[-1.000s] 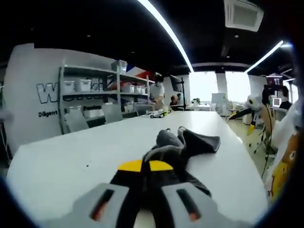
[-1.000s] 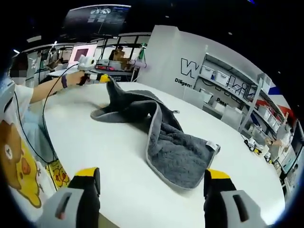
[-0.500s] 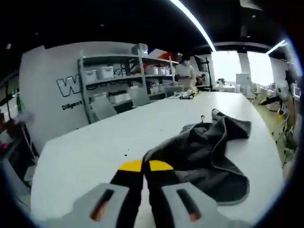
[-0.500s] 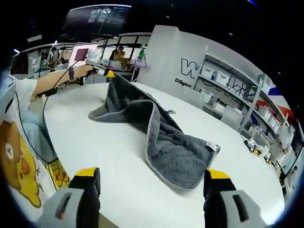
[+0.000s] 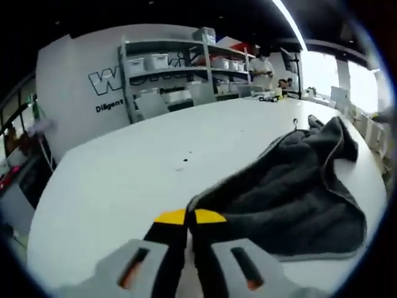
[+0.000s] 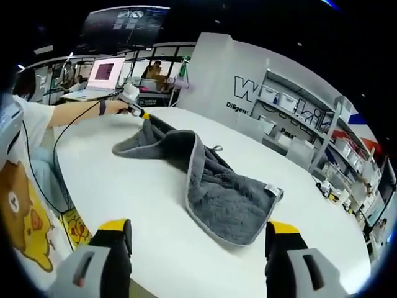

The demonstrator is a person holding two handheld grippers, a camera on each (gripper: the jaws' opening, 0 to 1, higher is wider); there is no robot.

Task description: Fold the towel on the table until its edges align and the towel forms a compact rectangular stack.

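Since a second ago the left gripper (image 5: 187, 218) has been carrying its corner of the grey towel (image 6: 214, 189) away from the heap, so the cloth that was bunched up is now lying drawn out in a long, loose strip across the white table (image 6: 155, 242). In the left gripper view the yellow-tipped jaws are sitting pressed together on the near corner of the towel (image 5: 291, 198), which is spreading away to the right and ending in a raised fold at the far side; small dark specks are lying on the bare table (image 5: 124, 180) to its left, and shelving with bins (image 5: 180, 68) is standing beyond. The right gripper view is showing what the other cannot: the left gripper (image 6: 135, 107) is held by the person's hand at the far left end of the towel, low over the table, and a white label (image 6: 270, 187) is showing at the towel's right end. The right gripper (image 6: 198, 239) is hanging with jaws spread wide, holding nothing, near the table edge and apart from the towel.
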